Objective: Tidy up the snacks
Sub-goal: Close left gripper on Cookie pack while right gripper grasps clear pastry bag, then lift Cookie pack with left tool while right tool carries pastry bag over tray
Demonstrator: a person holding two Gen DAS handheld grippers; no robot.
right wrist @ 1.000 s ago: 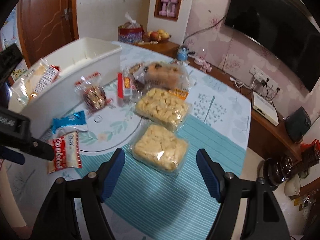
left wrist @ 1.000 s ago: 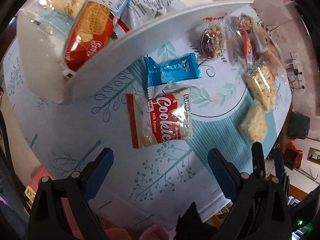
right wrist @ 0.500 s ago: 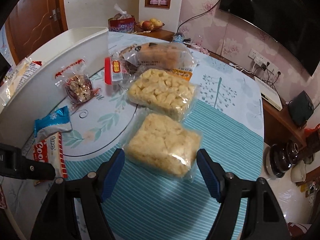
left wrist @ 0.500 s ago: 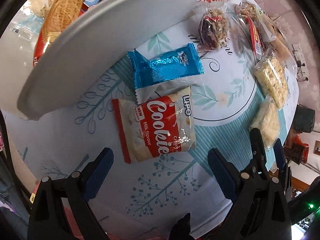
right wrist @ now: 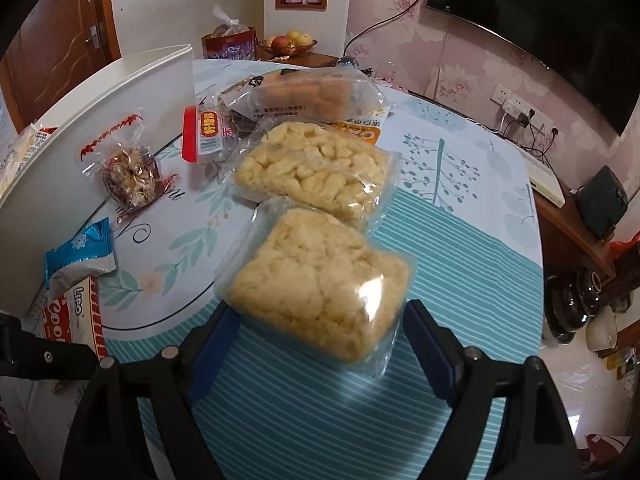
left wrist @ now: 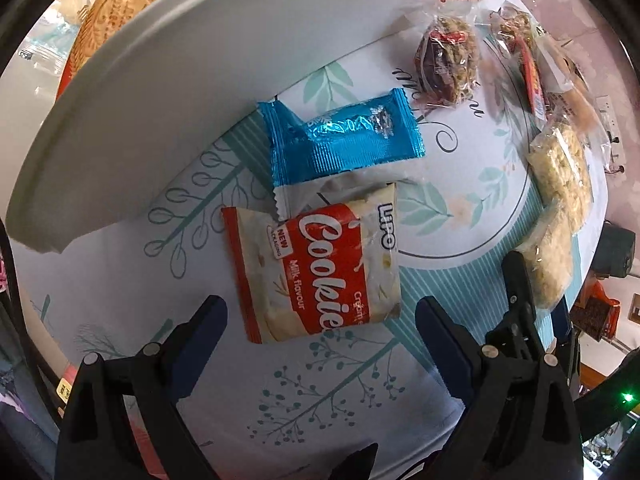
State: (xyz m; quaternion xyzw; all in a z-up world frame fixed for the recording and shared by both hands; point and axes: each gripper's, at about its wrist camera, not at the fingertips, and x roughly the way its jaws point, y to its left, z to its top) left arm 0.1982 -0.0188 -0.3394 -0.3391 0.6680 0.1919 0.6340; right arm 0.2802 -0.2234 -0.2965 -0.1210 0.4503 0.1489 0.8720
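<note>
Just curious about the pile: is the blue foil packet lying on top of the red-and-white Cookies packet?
No: the blue foil packet lies flat on the tablecloth above the Cookies packet, and a grey wrapper sits between them.

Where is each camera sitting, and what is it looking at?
Left wrist: on the left gripper, looking steeply down at the cookie packet beside the white bin; own open fingers show.
Right wrist: on the right gripper, slanting down at the nearer puffed snack pack; own fingers show, jaws just opening.
Shared: cookie packet, blue wrapper, bin.

Floral pink wallpaper (right wrist: 472,60); wooden door (right wrist: 60,52)
</note>
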